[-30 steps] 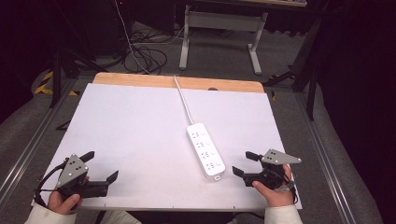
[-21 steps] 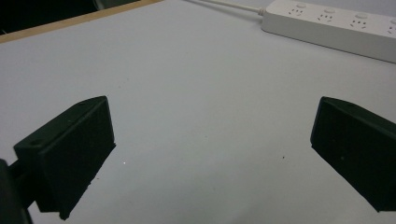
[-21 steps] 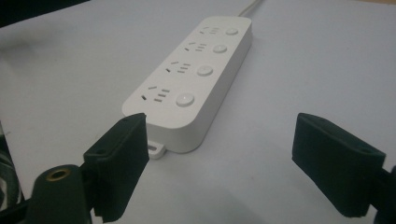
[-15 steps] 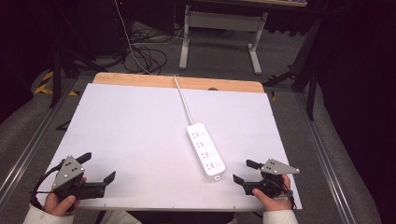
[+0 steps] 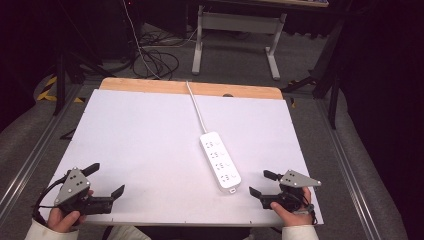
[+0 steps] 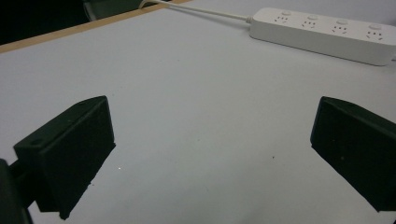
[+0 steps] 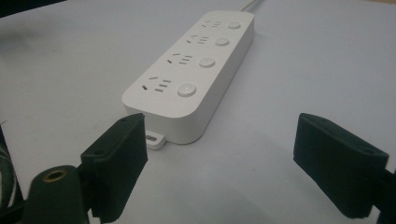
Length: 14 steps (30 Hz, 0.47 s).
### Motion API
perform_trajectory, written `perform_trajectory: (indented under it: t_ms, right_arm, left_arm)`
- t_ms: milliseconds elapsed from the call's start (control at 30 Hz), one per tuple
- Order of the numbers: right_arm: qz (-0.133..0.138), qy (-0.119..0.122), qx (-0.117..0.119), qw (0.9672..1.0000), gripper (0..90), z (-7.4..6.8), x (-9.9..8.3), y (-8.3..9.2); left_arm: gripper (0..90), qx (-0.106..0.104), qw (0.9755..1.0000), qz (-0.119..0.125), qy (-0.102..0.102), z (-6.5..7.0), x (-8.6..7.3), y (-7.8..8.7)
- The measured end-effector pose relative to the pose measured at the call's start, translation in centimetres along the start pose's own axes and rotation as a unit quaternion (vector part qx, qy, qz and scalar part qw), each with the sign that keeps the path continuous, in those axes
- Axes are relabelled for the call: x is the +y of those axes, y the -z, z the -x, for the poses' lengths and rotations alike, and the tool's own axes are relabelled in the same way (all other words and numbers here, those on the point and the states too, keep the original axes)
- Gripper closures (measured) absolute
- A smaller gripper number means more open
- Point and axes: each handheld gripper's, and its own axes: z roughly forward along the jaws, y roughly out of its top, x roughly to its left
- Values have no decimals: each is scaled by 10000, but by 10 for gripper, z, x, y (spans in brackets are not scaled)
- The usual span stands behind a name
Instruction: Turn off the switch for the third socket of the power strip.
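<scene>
White power strip (image 5: 220, 161) lies on a white table (image 5: 140, 140); left gripper (image 5: 106, 179) and right gripper (image 5: 260, 183) sit spread, holding nothing.

The right tongs (image 5: 261, 183) are drawing back toward the near edge of the worktop (image 5: 150, 130) and slightly rightward, away from the power strip (image 5: 220, 161), while the left tongs (image 5: 105, 179), jaws spread wide, are likewise easing nearer the near-left corner.
</scene>
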Motion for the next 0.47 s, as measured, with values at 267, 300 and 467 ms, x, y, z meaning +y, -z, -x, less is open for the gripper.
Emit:
perform_trajectory:
  t_ms: [267,300,467]
  right_arm:
    - [69,-37,71,9999,181,0,0,-2]
    - [69,-33,60,10000,182,-1,0,-2]
    - [100,8,-29,9999,182,-1,2,1]
  left_arm:
    - [2,27,10000,10,21,-1,0,-1]
    - [1,26,10000,9,27,-1,0,0]
    - [2,13,10000,55,54,-1,0,0]
